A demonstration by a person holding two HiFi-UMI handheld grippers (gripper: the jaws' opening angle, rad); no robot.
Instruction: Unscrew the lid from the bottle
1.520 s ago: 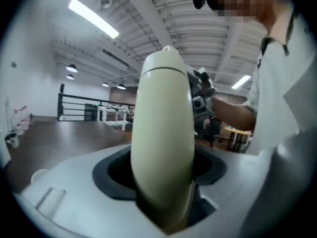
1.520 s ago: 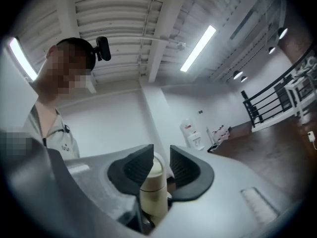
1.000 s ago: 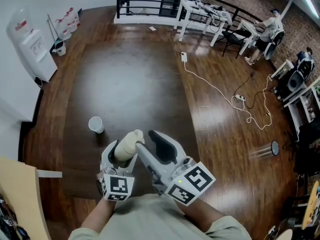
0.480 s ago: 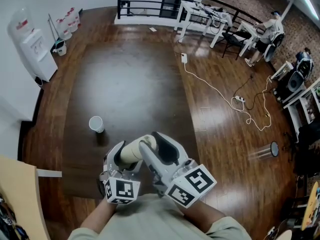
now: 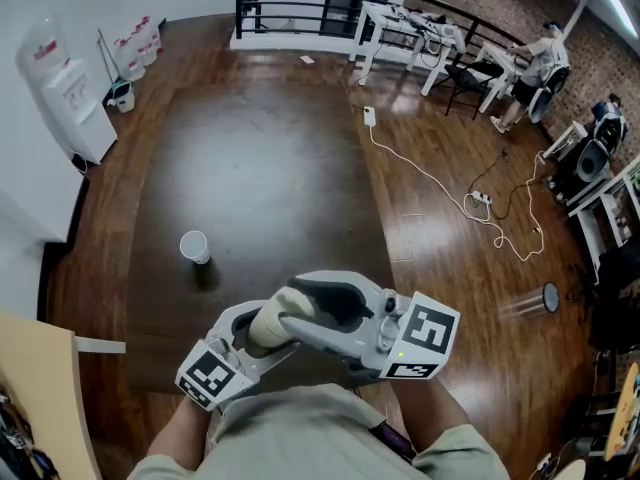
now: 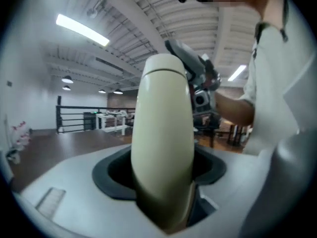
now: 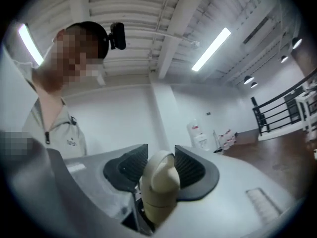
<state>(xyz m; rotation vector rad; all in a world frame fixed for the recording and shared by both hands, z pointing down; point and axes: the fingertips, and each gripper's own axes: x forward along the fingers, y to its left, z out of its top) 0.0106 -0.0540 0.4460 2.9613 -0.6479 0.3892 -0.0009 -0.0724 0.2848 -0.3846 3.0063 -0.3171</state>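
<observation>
A cream bottle (image 5: 268, 328) is held in front of the person's chest, tilted up and to the right. My left gripper (image 5: 258, 336) is shut on its body; in the left gripper view the bottle (image 6: 163, 148) fills the gap between the jaws. My right gripper (image 5: 305, 306) comes in from the right, and its jaws have just been closing on the rounded lid (image 7: 158, 182). The ribbed pads (image 7: 190, 170) touch the lid on both sides. The right gripper (image 6: 195, 78) also shows behind the bottle's top.
A white paper cup (image 5: 194, 246) stands on the dark wooden floor ahead left. A white cable (image 5: 440, 183) runs across the floor at right. A water dispenser (image 5: 65, 93) stands at far left, white tables (image 5: 400, 28) and a seated person (image 5: 530, 58) at the back.
The right gripper has swung round to lie across from the right, with its jaws on the bottle's top. The left gripper has moved left and tipped the bottle more level.
</observation>
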